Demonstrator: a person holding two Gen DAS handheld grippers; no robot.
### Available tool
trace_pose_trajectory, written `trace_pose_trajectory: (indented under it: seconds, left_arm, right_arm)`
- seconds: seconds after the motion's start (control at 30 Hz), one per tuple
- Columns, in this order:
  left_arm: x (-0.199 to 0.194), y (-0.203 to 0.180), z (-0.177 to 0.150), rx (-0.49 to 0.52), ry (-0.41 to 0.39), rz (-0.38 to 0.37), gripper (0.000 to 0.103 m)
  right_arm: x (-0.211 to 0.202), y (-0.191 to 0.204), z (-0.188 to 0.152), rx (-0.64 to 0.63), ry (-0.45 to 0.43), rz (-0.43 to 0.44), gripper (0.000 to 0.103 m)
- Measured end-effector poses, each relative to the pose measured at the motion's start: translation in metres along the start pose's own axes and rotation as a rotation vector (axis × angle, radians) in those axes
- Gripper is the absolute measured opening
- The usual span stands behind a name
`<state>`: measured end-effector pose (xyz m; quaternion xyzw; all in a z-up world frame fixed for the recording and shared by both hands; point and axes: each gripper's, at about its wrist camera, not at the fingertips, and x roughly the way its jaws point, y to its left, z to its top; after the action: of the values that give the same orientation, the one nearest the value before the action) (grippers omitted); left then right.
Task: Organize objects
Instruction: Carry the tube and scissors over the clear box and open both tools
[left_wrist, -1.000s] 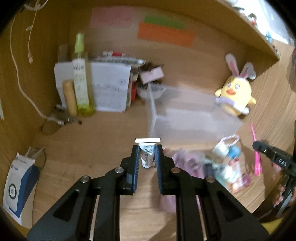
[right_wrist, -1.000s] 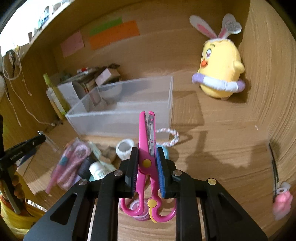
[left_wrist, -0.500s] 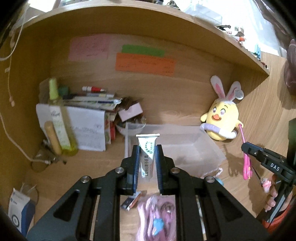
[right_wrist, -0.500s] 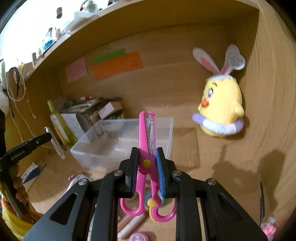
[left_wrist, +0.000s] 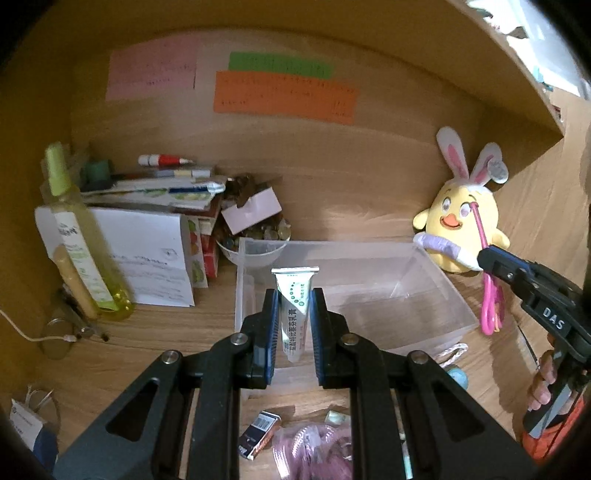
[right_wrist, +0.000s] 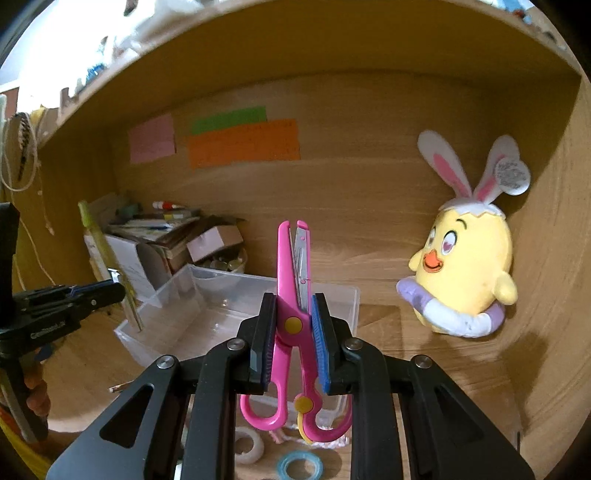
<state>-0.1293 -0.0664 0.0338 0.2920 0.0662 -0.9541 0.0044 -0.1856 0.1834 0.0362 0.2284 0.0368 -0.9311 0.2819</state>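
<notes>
Two claws are up in front of the wooden alcove, each clamped on something. The left gripper (left_wrist: 293, 325) has its blue-padded jaws nearly together on a small white tube (left_wrist: 294, 306) with green dots and print; the tube stands upright between the pads, its crimped flat end on top, and in the left wrist view it sits in front of the near wall of the clear plastic bin (left_wrist: 436, 291). The right gripper (right_wrist: 293, 332) is closed on a pair of pink scissors (right_wrist: 291, 280), pinched around the yellow pivot, blades together and pointing up, handle loops hanging below the jaws. In its own view the scissors are held in front of the clear plastic bin (right_wrist: 192, 295), which rests on the wooden surface. A yellow chick plush with rabbit ears (right_wrist: 469, 266) sits to the right of the bin against the side wall. Left of the bin a tall green bottle (left_wrist: 79, 240) stands before a stack of papers and boxes (left_wrist: 147, 229).
</notes>
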Motion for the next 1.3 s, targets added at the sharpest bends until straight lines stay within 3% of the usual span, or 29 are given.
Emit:
trace_pose_trajectory:
  seconds: [0.4,0.67,0.8,0.97,1.2,1.3]
  left_arm:
    - [0.045,-0.001,-0.006,-0.002,0.13,-0.034,0.015]
    - [0.041,-0.009,-0.009,0.013,0.13,-0.049,0.015]
    - [0.031,-0.013,-0.011,0.024,0.127,-0.06,0.016]
    - [0.015,-0.015,-0.013,0.019,0.116,-0.05,0.042]
    - [-0.017,-0.015,-0.022,0.024,0.082,0.001,0.086]
    - [-0.029,-0.014,-0.03,0.012,0.074,0.018,0.094]
  right_arm:
    - [0.062,-0.004,-0.008,-0.013,0.188,0.03,0.017]
    - [0.086,0.0,-0.024,-0.021,0.312,0.082,0.016]
    - [0.085,0.001,-0.027,-0.019,0.333,0.087,0.016]
    - [0.063,0.0,-0.021,-0.014,0.306,0.099,0.018]
    - [0.017,-0.004,-0.014,-0.004,0.225,0.087,0.047]
    - [-0.005,-0.004,-0.018,-0.009,0.197,0.075,0.058]
